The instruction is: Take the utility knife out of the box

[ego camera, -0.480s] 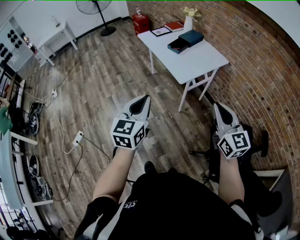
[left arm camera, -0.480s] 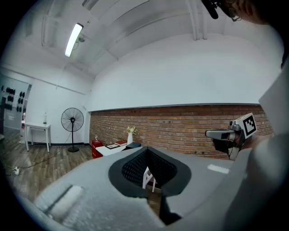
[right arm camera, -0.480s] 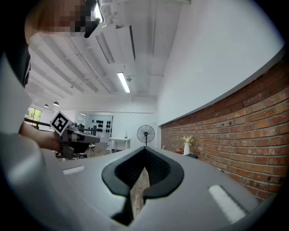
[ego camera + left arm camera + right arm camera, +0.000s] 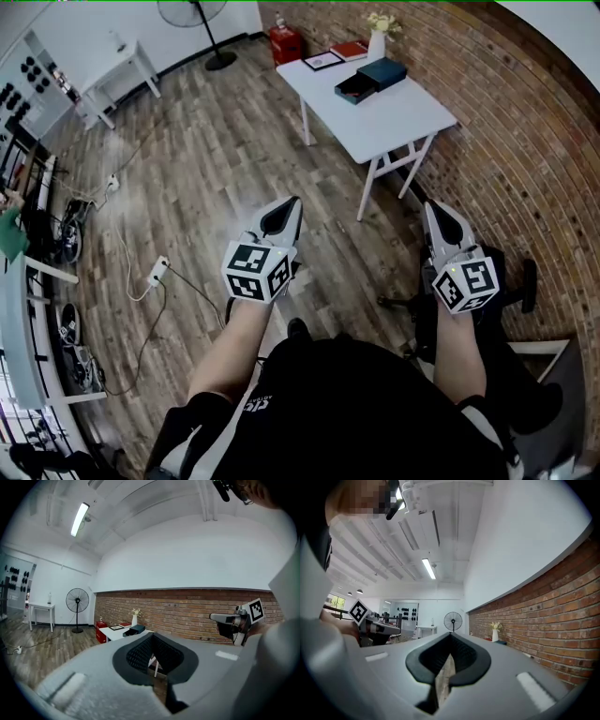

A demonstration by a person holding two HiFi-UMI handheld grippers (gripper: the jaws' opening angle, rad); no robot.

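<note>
A dark open box [image 4: 357,90] lies beside its teal lid [image 4: 382,73] on the white table [image 4: 398,122], far ahead of me. The box also shows small in the left gripper view [image 4: 136,630]. No utility knife can be made out from here. My left gripper [image 4: 292,202] is held level in front of my body, over the wooden floor, its jaws together with nothing in them [image 4: 152,637]. My right gripper [image 4: 432,209] is beside it near the brick wall, shut and empty [image 4: 450,640]. Both are well short of the table.
On the table's far end are a vase of flowers [image 4: 377,41], a red book [image 4: 349,51] and a framed picture [image 4: 322,62]. A red container [image 4: 283,45] and a standing fan [image 4: 189,11] stand beyond. Cables and a power strip [image 4: 155,276] lie on the floor at left.
</note>
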